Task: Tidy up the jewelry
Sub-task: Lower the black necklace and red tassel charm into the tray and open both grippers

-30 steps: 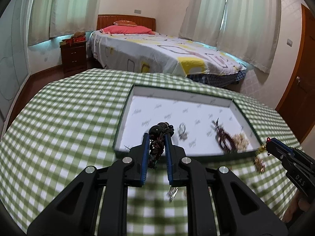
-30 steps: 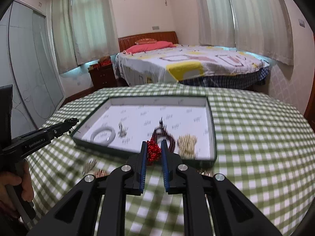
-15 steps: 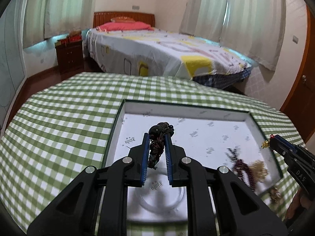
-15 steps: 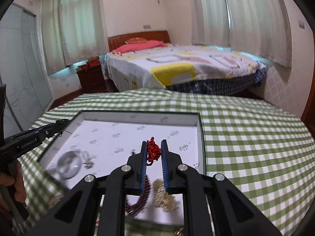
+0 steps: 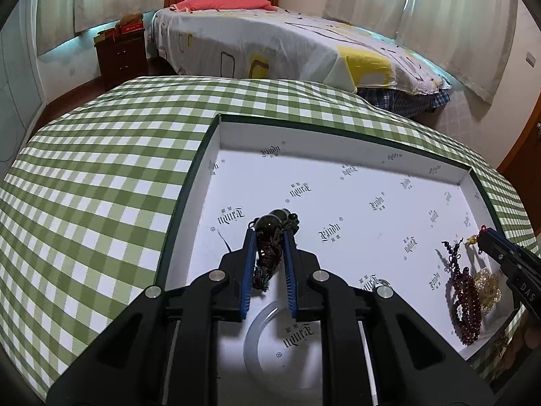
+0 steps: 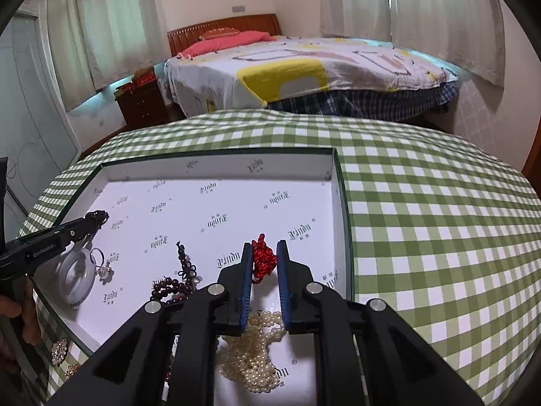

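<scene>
A shallow white tray (image 5: pixel 216 142) (image 6: pixel 341 182) with a dark green rim lies on the green checked tablecloth. My left gripper (image 5: pixel 268 233) is shut on a dark beaded bracelet with a tassel (image 5: pixel 270 250), held over the tray's left part. My right gripper (image 6: pixel 265 248) is shut on a red knotted cord ornament (image 6: pixel 263 260), held over the tray's right part. In the tray lie a pale bangle (image 5: pixel 270 331) (image 6: pixel 76 280), a dark red bead bracelet (image 5: pixel 468 301) (image 6: pixel 169 287), a pearl strand (image 6: pixel 257 362) (image 5: pixel 487 287) and a small ring charm (image 6: pixel 101 264).
Sparkly brooches (image 6: pixel 61 346) lie on the cloth in front of the tray's left near corner. A bed (image 5: pixel 287 44) and a dark nightstand (image 5: pixel 121 54) stand beyond the table. A wooden door (image 5: pixel 527 142) is at the right.
Both grippers have moved forward over the tray with their jewelry still held. The tray looms closer and its contents now lie under and beside the fingers.
</scene>
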The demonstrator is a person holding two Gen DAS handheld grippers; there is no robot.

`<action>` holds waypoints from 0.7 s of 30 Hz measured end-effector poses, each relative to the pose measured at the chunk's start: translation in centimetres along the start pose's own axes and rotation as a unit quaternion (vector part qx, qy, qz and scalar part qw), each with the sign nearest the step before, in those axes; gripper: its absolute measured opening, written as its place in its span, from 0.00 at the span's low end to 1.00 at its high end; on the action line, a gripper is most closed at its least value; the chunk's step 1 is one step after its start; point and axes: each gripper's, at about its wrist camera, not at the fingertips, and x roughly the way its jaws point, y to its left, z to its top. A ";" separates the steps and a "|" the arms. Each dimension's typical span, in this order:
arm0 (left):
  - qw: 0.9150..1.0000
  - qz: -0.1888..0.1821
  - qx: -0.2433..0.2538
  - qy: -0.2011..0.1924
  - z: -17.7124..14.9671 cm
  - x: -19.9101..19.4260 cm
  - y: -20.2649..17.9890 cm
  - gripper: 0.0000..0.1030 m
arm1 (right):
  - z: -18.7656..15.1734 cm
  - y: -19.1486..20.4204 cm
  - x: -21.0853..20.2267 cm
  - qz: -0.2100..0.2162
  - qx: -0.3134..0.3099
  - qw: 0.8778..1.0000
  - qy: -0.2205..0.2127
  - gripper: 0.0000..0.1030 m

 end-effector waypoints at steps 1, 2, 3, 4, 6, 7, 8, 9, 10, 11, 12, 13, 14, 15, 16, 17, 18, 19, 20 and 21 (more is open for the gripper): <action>1.000 0.000 0.000 0.002 0.0 0.1 0.0 0.19 | 0.0 0.0 0.1 -0.001 -0.001 1.000 0.003 0.15; 1.000 -0.002 0.000 0.002 -0.1 0.1 -0.1 0.20 | -0.1 -0.1 0.1 -0.001 0.000 1.000 0.004 0.17; 1.000 -0.003 0.001 0.002 0.0 0.1 -0.1 0.21 | 0.0 -0.1 0.2 0.001 0.000 1.000 0.006 0.17; 1.000 -0.005 0.002 0.002 0.0 0.1 -0.2 0.24 | -0.1 -0.2 0.3 0.002 0.003 1.000 0.009 0.19; 1.000 -0.009 0.006 0.001 0.0 0.0 -0.5 0.30 | 0.0 -0.3 0.2 0.002 0.003 1.000 0.008 0.25; 1.000 -0.011 0.009 0.000 0.0 0.0 -0.7 0.34 | 0.0 -0.2 0.2 0.002 0.002 1.000 0.007 0.31; 1.000 -0.012 0.011 0.000 0.0 0.0 -1.0 0.38 | 0.0 -0.1 0.1 0.003 -0.001 1.000 0.006 0.37; 1.000 -0.013 0.013 -0.001 -0.1 -0.1 -1.2 0.39 | 0.0 0.0 0.0 0.003 -0.003 1.000 0.004 0.38; 1.000 -0.014 0.015 -0.002 -0.1 -0.2 -1.3 0.42 | 0.0 0.0 0.0 0.004 -0.004 1.000 0.004 0.39; 1.000 -0.015 0.016 -0.004 -0.1 -0.3 -1.5 0.45 | 0.0 0.1 -0.1 0.004 -0.005 1.000 0.004 0.39; 1.000 -0.016 0.016 -0.005 -0.2 -0.4 -1.5 0.46 | 0.0 0.0 -0.1 0.003 -0.004 1.000 0.003 0.40; 1.000 -0.016 0.016 -0.006 -0.2 -0.5 -1.6 0.48 | 0.0 0.0 -0.2 0.005 -0.002 1.000 0.000 0.40; 1.000 -0.014 0.017 -0.010 -0.3 -0.7 -1.8 0.49 | -0.1 -0.1 -0.4 0.007 -0.001 1.000 -0.001 0.40; 1.000 -0.010 0.018 -0.013 -0.3 -0.9 -1.8 0.56 | -0.1 -0.1 -0.5 0.007 0.001 1.000 -0.004 0.40; 1.000 -0.010 0.016 -0.017 -0.4 -1.2 -1.8 0.58 | -0.1 -0.1 -0.8 0.007 0.001 1.000 -0.008 0.40; 1.000 -0.013 0.014 -0.021 -0.4 -1.5 -1.7 0.58 | 0.0 -0.1 -1.1 0.007 0.001 1.000 -0.013 0.40; 1.000 -0.016 0.010 -0.025 -0.5 -1.8 -1.5 0.58 | 0.0 -0.1 -1.3 0.007 0.002 1.000 -0.016 0.40; 0.999 -0.016 0.006 -0.027 -0.5 -2.1 -1.3 0.58 | 0.0 0.0 -1.7 0.007 0.002 1.000 -0.022 0.40; 0.999 -0.017 0.001 -0.031 -0.6 -2.6 -1.2 0.58 | 0.0 0.1 -2.0 0.007 0.002 1.000 -0.026 0.40; 0.999 -0.019 -0.002 -0.034 -0.7 -2.9 -1.0 0.58 | 0.0 0.1 -2.3 0.008 0.002 1.000 -0.030 0.40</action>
